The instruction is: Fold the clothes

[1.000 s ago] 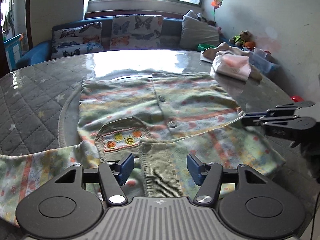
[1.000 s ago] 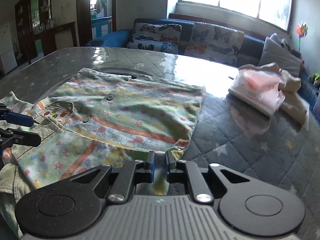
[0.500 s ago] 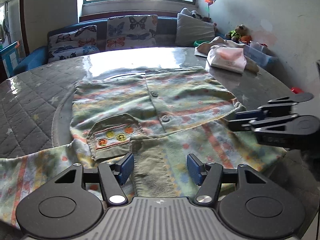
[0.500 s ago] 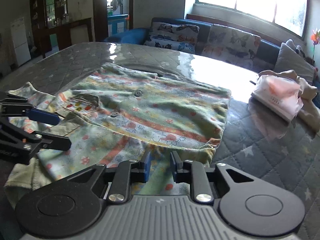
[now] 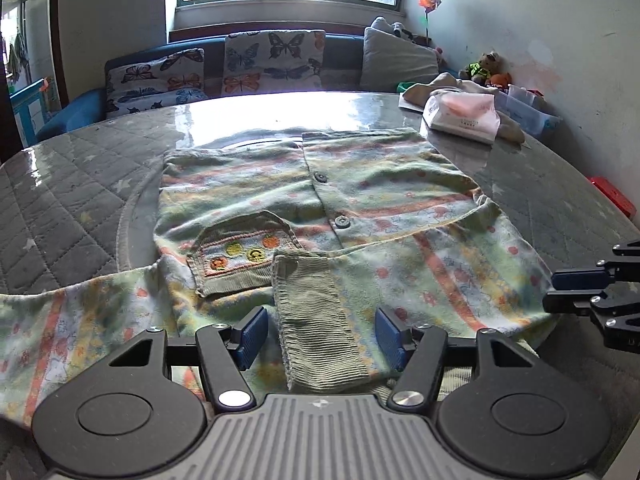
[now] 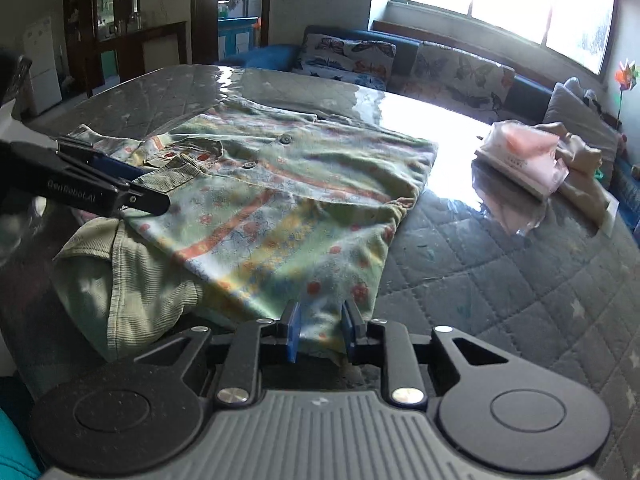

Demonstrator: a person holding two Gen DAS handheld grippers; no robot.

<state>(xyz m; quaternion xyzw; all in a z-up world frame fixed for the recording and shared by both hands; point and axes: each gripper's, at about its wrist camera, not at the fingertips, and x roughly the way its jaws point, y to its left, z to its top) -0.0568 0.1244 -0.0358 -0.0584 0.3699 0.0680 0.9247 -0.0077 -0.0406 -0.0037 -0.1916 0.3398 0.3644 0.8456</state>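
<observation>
Across the lower left of the left wrist view, one sleeve (image 5: 60,320) of the floral shirt (image 5: 320,200) trails flat toward the frame edge, while the shirt's body lies front up on the quilted surface (image 5: 72,200), buttons and pocket (image 5: 244,256) showing. At lower centre the other sleeve is folded across the chest, its ribbed cuff (image 5: 316,320) lying between the wide-open jaws of the left gripper (image 5: 318,334), which hold nothing. At the right edge the right gripper (image 5: 560,292) comes in side-on, level with the cloth's hem.

In the right wrist view the right gripper (image 6: 320,330) sits low at bottom centre, jaws partly open with the folded sleeve's edge between them; whether the pads touch the cloth I cannot tell.

Judging by this, a sleeve fold is in hand. To do it well, the folded edge should lie straight along the shirt's side, smoothed flat and unbunched, and the trailing sleeve should mirror it. Both grippers are held low, pointing forward over the shirt, nearly level.
</observation>
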